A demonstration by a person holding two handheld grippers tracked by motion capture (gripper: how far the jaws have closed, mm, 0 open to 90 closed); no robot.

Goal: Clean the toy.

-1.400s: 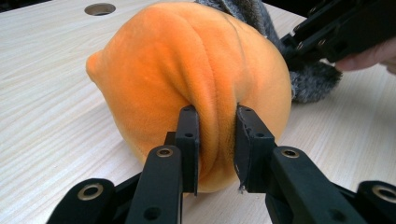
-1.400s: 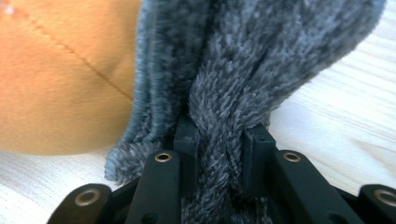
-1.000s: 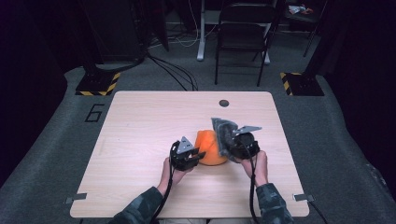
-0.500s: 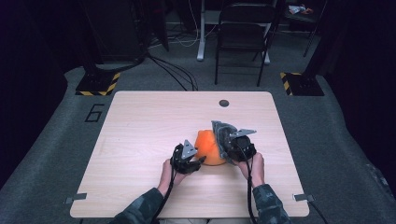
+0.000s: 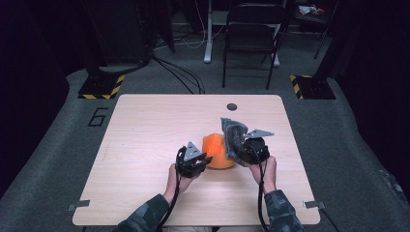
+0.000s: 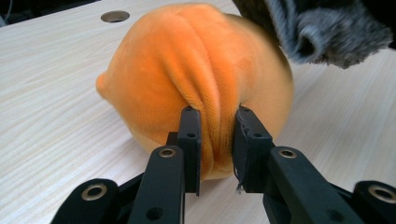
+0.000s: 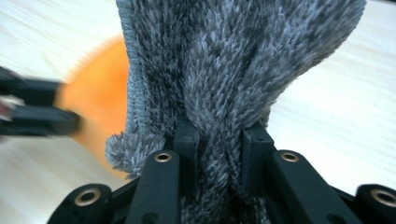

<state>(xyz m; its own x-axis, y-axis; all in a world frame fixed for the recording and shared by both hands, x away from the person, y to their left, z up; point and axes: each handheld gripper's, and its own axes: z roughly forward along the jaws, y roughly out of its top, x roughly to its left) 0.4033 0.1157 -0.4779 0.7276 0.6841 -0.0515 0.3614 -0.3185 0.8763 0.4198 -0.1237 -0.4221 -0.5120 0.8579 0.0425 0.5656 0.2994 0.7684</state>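
On the wooden surface (image 5: pixel 145 145), the left hand-held gripper (image 6: pixel 217 140) has just been closing, pinching an orange plush (image 6: pixel 196 74). The right hand-held gripper (image 7: pixel 218 140) clamps a grey furry cloth (image 7: pixel 233 60). The shallow pinch on the plush could slip.

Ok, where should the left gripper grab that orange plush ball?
By the pinched-up fold on its near side, coming in low and level. The orange plush ball is too round and wide to span, and the left gripper already squeezes that soft ridge.

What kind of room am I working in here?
Probably a lab or recording studio: a wooden table on grey carpet, dark surroundings, stand bases with hazard stripes, loose floor cables and a folding chair.
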